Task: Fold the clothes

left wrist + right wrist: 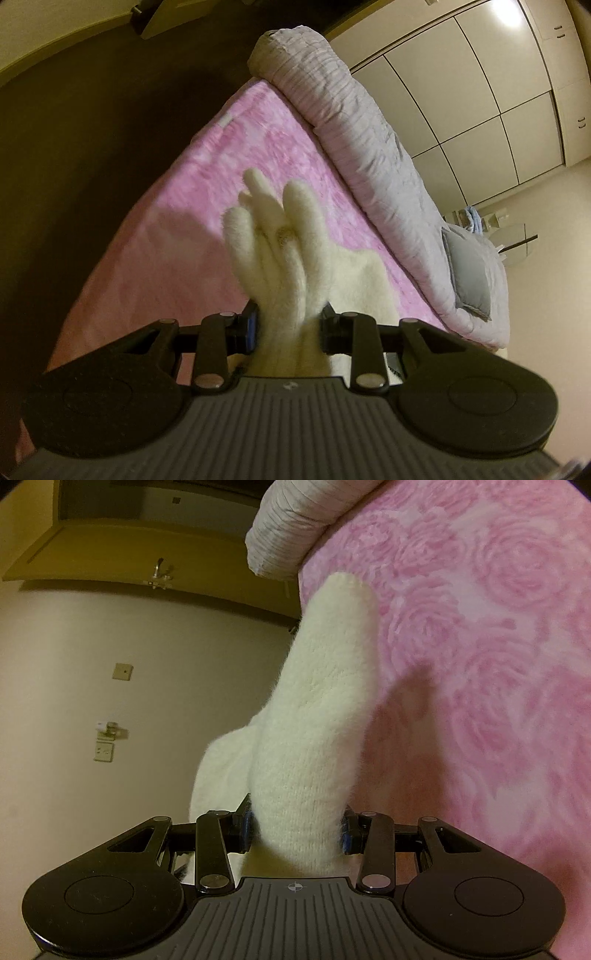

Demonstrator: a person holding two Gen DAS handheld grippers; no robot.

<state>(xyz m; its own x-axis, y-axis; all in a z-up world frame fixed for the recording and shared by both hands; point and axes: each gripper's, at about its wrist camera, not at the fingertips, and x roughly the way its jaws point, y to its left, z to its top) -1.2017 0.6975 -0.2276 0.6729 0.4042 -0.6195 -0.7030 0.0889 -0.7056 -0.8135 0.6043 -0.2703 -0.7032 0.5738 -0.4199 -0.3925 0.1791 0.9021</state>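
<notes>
Both sets of jaws are clamped on the same fluffy cream knitwear. The left gripper point(289, 325) pinches a bunched part of the cream garment point(280, 258), whose folds stick forward like fat fingers, with more of it trailing toward the near edge of the bed point(177, 206). The right gripper point(297, 827) squeezes a long tube of the same knit, probably a sleeve, which juts out ahead of it.

As I judge it, the folding has barely begun: the garment hangs gathered between the two tools above the pink rose-patterned cover, not spread flat, with no crease laid. Spreading and folding are still to do.

Both tools tilt down toward the bed, the left more steeply. A rolled grey quilt point(351, 122) lies along the far edge.
</notes>
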